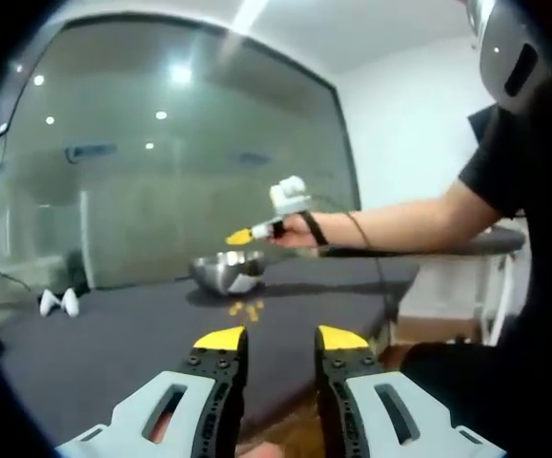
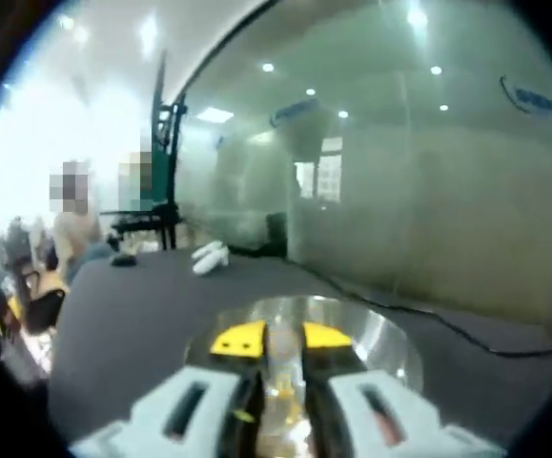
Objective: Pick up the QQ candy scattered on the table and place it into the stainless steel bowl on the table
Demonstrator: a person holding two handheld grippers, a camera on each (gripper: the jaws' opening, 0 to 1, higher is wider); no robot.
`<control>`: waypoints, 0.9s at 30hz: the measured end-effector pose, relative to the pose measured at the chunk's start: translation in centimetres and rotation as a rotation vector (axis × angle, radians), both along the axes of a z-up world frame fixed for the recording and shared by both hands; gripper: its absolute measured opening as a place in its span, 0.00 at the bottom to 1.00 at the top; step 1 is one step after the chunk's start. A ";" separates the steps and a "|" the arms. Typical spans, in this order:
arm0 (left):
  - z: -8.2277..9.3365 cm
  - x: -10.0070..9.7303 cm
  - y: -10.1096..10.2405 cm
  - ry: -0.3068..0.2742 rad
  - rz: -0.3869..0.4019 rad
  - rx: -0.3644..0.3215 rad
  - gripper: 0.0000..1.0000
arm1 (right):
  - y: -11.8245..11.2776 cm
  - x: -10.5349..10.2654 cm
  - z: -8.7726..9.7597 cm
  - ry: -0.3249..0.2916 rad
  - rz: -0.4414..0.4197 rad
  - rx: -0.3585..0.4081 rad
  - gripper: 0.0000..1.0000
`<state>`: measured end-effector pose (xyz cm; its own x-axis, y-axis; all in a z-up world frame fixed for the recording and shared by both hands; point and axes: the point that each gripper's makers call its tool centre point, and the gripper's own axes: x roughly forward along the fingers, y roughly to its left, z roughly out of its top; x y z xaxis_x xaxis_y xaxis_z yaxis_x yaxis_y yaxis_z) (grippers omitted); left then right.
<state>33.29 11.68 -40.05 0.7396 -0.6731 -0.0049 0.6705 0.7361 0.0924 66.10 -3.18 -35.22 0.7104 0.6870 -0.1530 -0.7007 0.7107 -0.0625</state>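
The stainless steel bowl [image 1: 228, 272] stands on the dark grey table [image 1: 104, 343]. Several yellow QQ candies [image 1: 247, 308] lie loose just in front of it. My left gripper [image 1: 281, 339] hangs open and holds nothing, over the table's near edge and well short of the candies. A hand holds my right gripper [image 1: 253, 233] above the bowl. In the right gripper view that gripper [image 2: 283, 339] points down into the bowl [image 2: 380, 334]. Its jaws stand a narrow gap apart and I see nothing between them. Small yellow bits [image 2: 242, 415] show low in the bowl.
Two white objects [image 1: 58, 303] [image 2: 209, 258] lie at the table's far end. A glass wall [image 1: 161, 153] runs behind the table, and a black cable [image 2: 428, 320] lies along its foot. A person's arm [image 1: 399, 219] reaches across from the right. People sit beyond the table's end [image 2: 66, 239].
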 end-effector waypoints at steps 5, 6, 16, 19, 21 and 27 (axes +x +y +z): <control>0.1 0.1 -0.1 -0.006 -0.004 -0.003 0.30 | -0.1 -0.3 0.3 0.007 -0.011 0.026 0.14; 0.1 0.1 -0.1 -0.005 -0.003 -0.004 0.30 | -0.1 -0.4 0.2 0.007 -0.014 0.022 0.14; 0.2 -0.2 -0.1 -0.007 -0.003 -0.004 0.30 | -0.5 -1.2 -0.6 0.006 -0.011 0.028 0.14; 0.2 -0.1 0.0 -0.009 0.002 -0.006 0.30 | -0.6 -1.4 -0.2 -0.004 -0.009 0.023 0.14; 0.3 -0.2 -0.1 -0.010 0.001 -0.004 0.30 | -0.7 -1.8 0.3 -0.009 -0.004 0.025 0.14; 0.2 -0.2 -0.2 -0.009 -0.001 -0.001 0.30 | -1.3 -3.5 1.7 -0.036 0.006 0.061 0.14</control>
